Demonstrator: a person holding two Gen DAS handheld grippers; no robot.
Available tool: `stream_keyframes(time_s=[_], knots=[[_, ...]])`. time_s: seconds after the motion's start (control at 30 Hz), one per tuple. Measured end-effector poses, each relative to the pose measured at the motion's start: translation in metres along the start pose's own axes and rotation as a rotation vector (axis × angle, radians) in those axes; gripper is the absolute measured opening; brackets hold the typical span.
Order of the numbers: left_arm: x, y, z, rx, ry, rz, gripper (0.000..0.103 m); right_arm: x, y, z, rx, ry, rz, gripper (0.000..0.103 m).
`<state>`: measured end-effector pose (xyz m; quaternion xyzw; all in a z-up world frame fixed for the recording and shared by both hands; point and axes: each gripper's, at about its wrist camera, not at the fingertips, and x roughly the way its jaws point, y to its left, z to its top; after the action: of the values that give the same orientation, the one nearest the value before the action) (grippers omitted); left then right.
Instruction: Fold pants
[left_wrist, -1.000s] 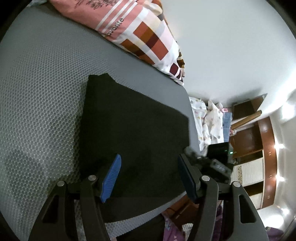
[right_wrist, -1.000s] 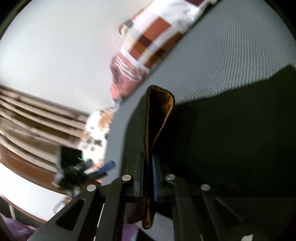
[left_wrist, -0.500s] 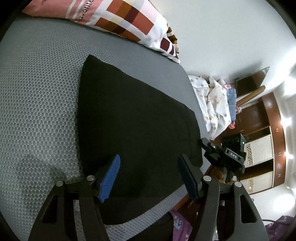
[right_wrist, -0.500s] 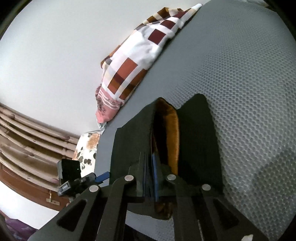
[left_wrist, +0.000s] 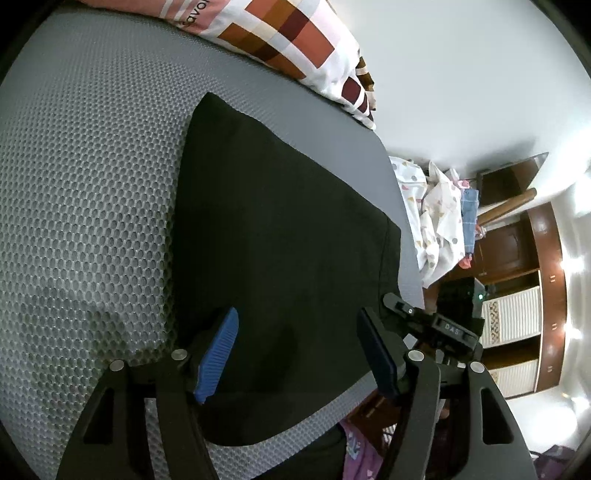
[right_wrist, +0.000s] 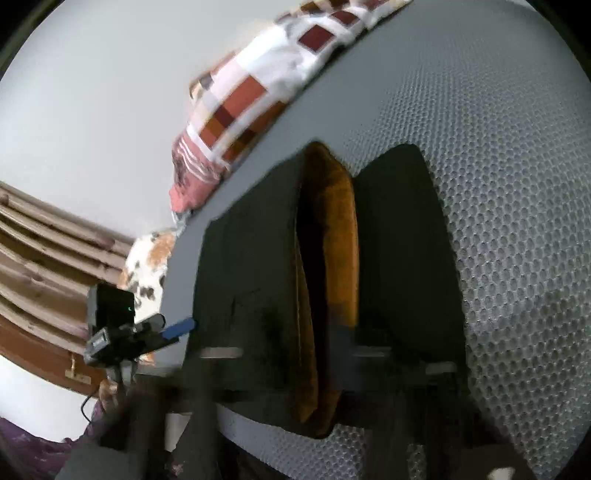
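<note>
Black pants (left_wrist: 288, 229) lie folded on the grey mesh mattress (left_wrist: 81, 177). My left gripper (left_wrist: 297, 317) hovers low over their near end, open, its blue pads (left_wrist: 218, 354) apart with only flat cloth below them. In the right wrist view the pants (right_wrist: 251, 266) show an orange-brown lining (right_wrist: 336, 236) in a raised fold that runs straight into my right gripper (right_wrist: 328, 343). That gripper is blurred and shut on the fold near the bed's front edge.
A checked pillow (left_wrist: 288, 40) lies at the far end of the mattress. Patterned clothes (left_wrist: 439, 214) hang beyond the bed's side. A black device with a green light (left_wrist: 454, 314) stands by that edge, also seen as the device (right_wrist: 110, 325). Bare mesh (right_wrist: 509, 221) surrounds the pants.
My right gripper has carried the pinched fold across, and bare mesh now shows where black cloth lay. My left gripper has sunk a little toward the pants and stays open.
</note>
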<state>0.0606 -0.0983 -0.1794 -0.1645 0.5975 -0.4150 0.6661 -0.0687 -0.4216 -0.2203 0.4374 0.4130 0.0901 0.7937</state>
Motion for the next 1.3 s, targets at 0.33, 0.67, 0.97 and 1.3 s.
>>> stream_keyframes(time_s=[0.33, 0.67, 0.97, 1.3], knots=[[0.005, -0.015, 0.002, 0.028, 0.004, 0.010, 0.069, -0.046, 0.005, 0.009, 0.019, -0.133, 0.090, 0.005], [0.027, -0.015, -0.003, 0.042, 0.048, 0.022, 0.071, -0.056, -0.041, 0.002, 0.128, -0.154, 0.064, 0.004], [0.026, -0.007, 0.002, 0.032, 0.045, 0.014, 0.071, -0.067, -0.045, -0.004, 0.177, -0.175, 0.147, 0.011], [0.023, -0.004, -0.004, 0.035, 0.036, 0.006, 0.074, -0.099, -0.039, -0.046, 0.185, -0.236, 0.156, 0.012]])
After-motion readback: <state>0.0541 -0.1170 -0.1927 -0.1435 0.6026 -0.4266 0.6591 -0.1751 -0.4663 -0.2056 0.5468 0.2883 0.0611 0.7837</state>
